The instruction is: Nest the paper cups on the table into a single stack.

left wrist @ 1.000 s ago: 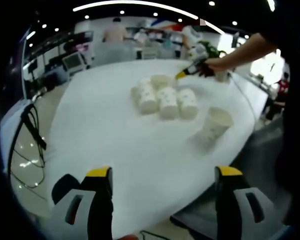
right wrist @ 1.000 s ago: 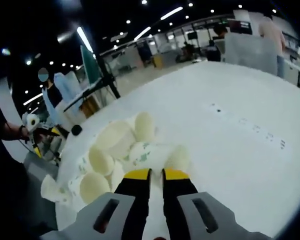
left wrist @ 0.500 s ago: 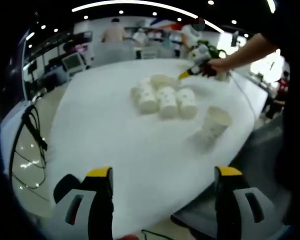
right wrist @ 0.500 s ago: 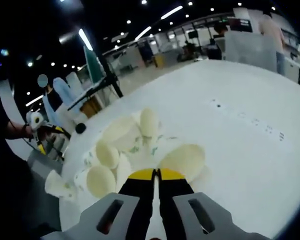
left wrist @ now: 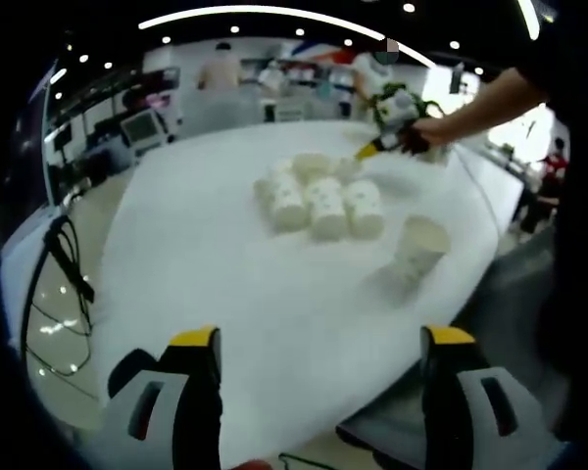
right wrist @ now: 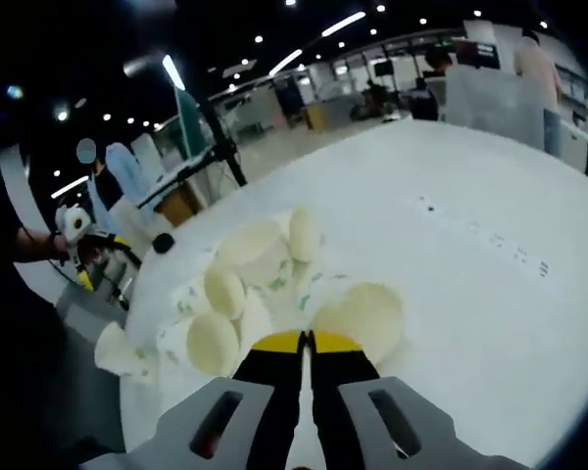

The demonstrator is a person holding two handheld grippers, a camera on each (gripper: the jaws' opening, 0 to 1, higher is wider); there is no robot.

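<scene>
Several white paper cups [left wrist: 318, 201] lie on their sides in a cluster on the round white table [left wrist: 206, 264]. One more cup [left wrist: 418, 250] stands apart near the table's right edge. My left gripper [left wrist: 321, 343] hangs open, well short of the cups, with nothing between its fingers. My right gripper [right wrist: 307, 343] is shut on the rim of a paper cup [right wrist: 367, 308] whose mouth faces the camera, at the near side of the cluster [right wrist: 240, 259]. In the left gripper view the right gripper [left wrist: 380, 145] sits at the far side of the cluster, held by a hand.
Black cables [left wrist: 64, 264] hang past the table's left edge. The lone cup [right wrist: 118, 351] sits by the table edge in the right gripper view, with the left gripper [right wrist: 88, 259] beyond it. A dark tripod [right wrist: 211, 137], desks and people stand behind the table [right wrist: 470, 235].
My right gripper's jaws went from slightly apart to shut on a cup's rim, and that cup turned its mouth towards the camera. The left gripper stayed open and still.
</scene>
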